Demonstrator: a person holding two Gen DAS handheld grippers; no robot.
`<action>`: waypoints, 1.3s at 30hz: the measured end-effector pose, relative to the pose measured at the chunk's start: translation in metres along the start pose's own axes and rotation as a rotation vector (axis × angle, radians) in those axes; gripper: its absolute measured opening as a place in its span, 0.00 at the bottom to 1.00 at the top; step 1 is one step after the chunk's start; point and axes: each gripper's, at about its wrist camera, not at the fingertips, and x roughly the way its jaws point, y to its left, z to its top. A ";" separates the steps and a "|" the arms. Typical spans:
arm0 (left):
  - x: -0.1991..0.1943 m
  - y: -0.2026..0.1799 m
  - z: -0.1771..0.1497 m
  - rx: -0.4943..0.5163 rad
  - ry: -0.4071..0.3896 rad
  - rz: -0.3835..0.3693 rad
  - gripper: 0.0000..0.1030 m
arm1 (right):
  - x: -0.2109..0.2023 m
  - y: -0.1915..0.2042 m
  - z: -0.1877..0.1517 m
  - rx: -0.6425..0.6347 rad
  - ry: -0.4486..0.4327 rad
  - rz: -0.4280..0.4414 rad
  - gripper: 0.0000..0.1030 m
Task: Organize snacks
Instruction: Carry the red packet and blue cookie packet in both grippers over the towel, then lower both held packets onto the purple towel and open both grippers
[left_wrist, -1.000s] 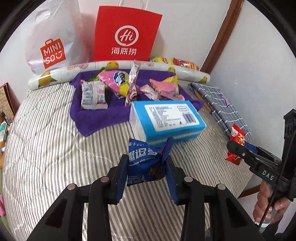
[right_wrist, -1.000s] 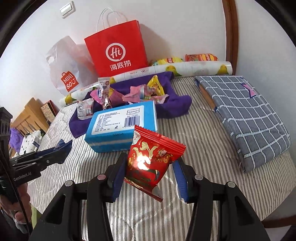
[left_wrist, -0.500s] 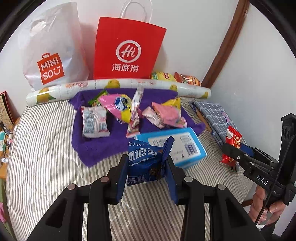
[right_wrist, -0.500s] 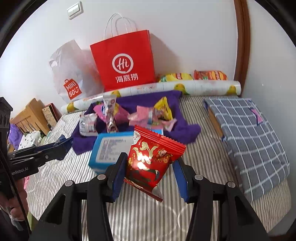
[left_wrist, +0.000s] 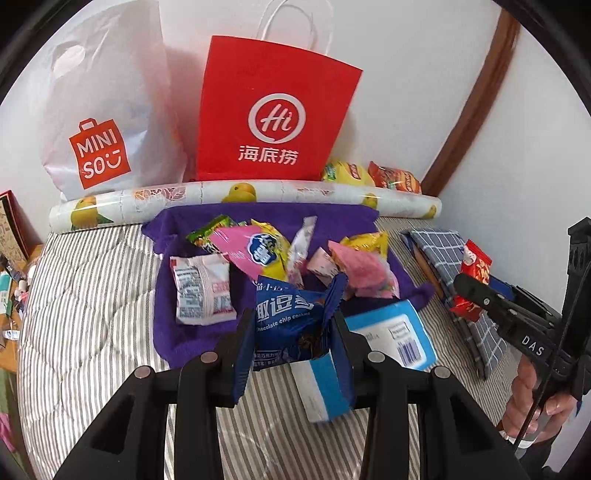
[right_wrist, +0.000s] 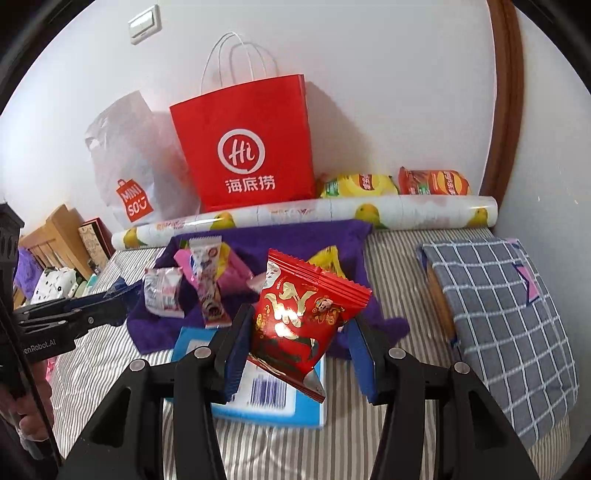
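My left gripper is shut on a blue chocolate chip cookie packet and holds it up over the bed. My right gripper is shut on a red snack packet, also held in the air; it shows in the left wrist view too. Several loose snack packets lie on a purple towel. A blue box lies on the striped bed in front of the towel.
A red paper bag and a white MINISO bag stand against the wall behind a fruit-print roll. Yellow and orange chip bags lie behind the roll. A grey checked cloth lies at the right.
Both grippers have risen and moved toward the bags with their packets still held. The blue box and towel now sit lower and closer in both views.
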 end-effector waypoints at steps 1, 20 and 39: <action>0.003 0.002 0.003 -0.004 0.001 0.003 0.35 | 0.003 -0.001 0.003 -0.001 -0.001 0.002 0.48; 0.045 0.019 0.036 -0.036 0.024 0.010 0.35 | 0.058 0.002 0.056 -0.021 0.005 0.056 0.48; 0.082 0.040 0.036 -0.056 0.079 -0.027 0.35 | 0.148 0.014 0.069 -0.033 0.147 0.081 0.48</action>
